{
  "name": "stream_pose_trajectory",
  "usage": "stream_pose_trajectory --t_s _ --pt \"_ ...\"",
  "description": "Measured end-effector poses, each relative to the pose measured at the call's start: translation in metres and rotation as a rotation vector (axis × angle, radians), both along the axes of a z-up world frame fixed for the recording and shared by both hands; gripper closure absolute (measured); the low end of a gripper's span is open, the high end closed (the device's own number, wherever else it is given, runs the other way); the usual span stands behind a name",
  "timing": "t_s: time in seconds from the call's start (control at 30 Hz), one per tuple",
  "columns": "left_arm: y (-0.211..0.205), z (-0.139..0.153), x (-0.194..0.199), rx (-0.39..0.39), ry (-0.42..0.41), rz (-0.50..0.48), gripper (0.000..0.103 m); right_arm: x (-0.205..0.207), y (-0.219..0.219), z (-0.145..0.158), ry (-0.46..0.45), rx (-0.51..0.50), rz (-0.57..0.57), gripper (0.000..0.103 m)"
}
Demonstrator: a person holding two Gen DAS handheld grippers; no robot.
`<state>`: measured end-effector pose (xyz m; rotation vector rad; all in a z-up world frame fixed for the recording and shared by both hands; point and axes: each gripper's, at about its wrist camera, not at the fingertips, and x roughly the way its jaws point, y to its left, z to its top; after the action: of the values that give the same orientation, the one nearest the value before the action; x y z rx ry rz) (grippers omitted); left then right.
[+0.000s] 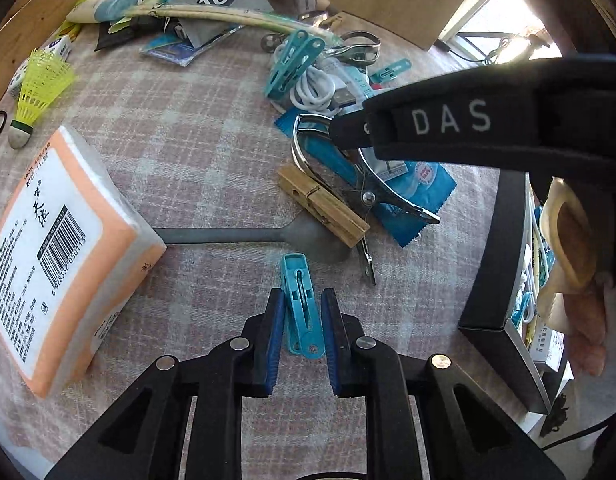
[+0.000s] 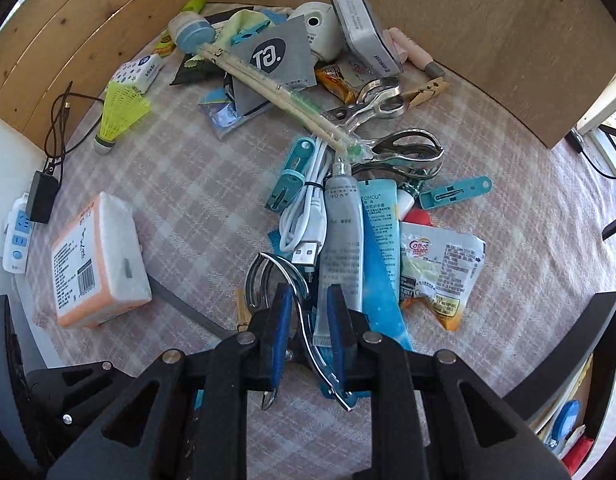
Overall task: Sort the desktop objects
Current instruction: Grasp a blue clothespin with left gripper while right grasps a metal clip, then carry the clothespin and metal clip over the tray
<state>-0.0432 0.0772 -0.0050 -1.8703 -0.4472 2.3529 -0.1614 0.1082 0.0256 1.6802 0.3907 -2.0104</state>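
Note:
My left gripper [image 1: 302,300] is shut on a teal plastic clothes peg [image 1: 302,304] and holds it just above the checked tablecloth. My right gripper [image 2: 306,304] straddles a large silver metal clip [image 2: 296,292], which lies between its blue pads at the near end of the clutter pile; the pads look closed against it. In the left wrist view the right gripper [image 1: 348,132] reaches in from the right over the same metal clip [image 1: 360,184]. A wooden peg [image 1: 322,204] lies beside it.
An orange tissue pack [image 1: 60,248] lies at left on a grey flat tool [image 1: 244,234]. A yellow shuttlecock [image 1: 36,92], white USB cable [image 2: 304,216], tubes, sachets and more pegs crowd the far middle. A black box [image 1: 504,240] stands at right. Wooden walls enclose the back.

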Motion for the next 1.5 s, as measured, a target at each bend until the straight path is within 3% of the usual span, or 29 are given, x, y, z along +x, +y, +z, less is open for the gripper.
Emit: stream_pose_trajectory --t_s 0.27,0.37,0.7,0.87,1.13,1.33,1.5 --pt "-0.005 -0.002 0.010 -0.002 0.004 0.005 0.092 0.004 -0.010 -0.010 0.001 0.029 0.044 0.094" --pt "-0.006 0.002 0.014 0.013 0.008 0.008 0.092 0.004 -0.002 -0.006 -0.003 -0.004 0.014 0.097" --pt "0.004 0.038 0.016 0.030 0.076 -0.027 0.092 0.012 0.041 0.036 0.053 -0.140 -0.079 0.099" --pt "0.027 0.060 0.012 0.038 0.121 -0.095 0.092 0.012 0.064 0.058 0.086 -0.194 -0.143 0.099" --pt "0.113 0.071 -0.016 0.044 0.138 -0.301 0.092 0.015 0.159 0.085 0.133 -0.211 -0.320 0.099" --pt "0.193 0.068 -0.023 0.012 0.129 -0.477 0.092 0.021 0.256 0.079 0.151 -0.155 -0.509 0.099" --pt "0.241 0.061 -0.029 -0.006 0.116 -0.560 0.092 0.031 0.322 0.065 0.138 -0.107 -0.638 0.099"
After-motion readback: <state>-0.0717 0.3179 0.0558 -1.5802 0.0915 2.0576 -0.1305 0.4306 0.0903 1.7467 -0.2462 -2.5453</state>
